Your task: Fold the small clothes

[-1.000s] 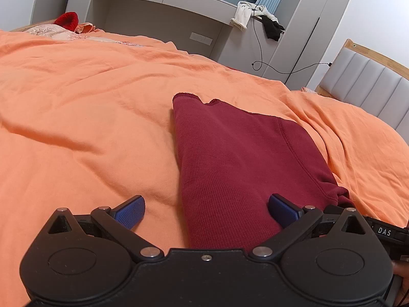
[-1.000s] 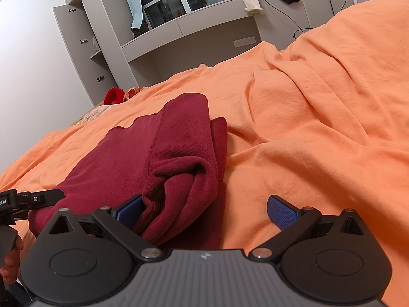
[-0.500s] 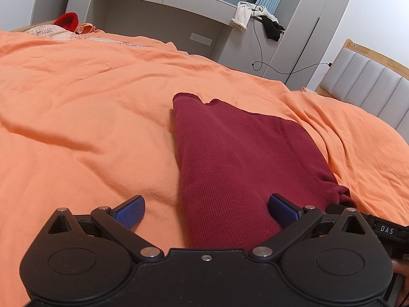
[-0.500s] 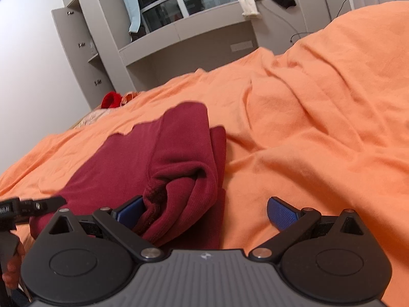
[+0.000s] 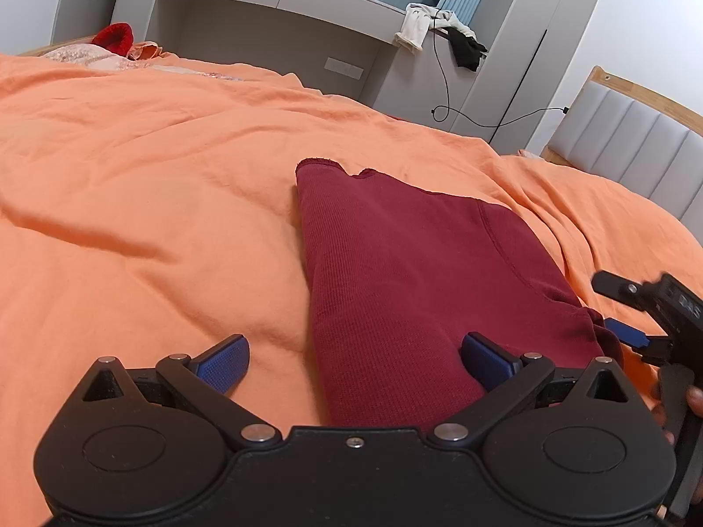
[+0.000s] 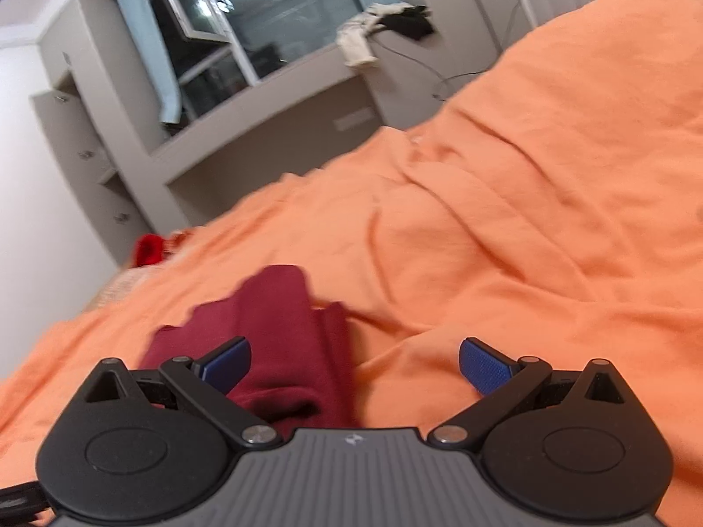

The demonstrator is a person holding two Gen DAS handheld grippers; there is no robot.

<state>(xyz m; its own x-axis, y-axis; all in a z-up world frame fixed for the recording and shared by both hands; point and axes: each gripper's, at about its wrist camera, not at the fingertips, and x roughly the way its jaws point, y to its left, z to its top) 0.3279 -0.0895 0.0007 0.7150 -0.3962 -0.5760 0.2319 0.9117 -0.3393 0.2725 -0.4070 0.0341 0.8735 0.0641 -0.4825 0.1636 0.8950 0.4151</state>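
Observation:
A dark red knit garment (image 5: 417, 272) lies folded in a long strip on the orange bedspread (image 5: 154, 175). My left gripper (image 5: 355, 358) is open and empty, low over the garment's near end, its right finger above the cloth. In the right wrist view the garment (image 6: 281, 333) shows blurred, with its thick folded end near the camera. My right gripper (image 6: 355, 362) is open and empty, raised above the garment's right edge. It also shows at the right of the left wrist view (image 5: 646, 320).
A grey built-in desk and cabinets (image 5: 272, 22) stand behind the bed, with white and black clothes (image 5: 439, 30) draped on them. A red item (image 5: 114, 37) lies at the far left. A padded headboard (image 5: 628, 149) is at the right.
My right gripper has lifted up and drawn back from the garment's folded end, and its view now tilts upward and is blurred. The left gripper and the garment have stayed in place.

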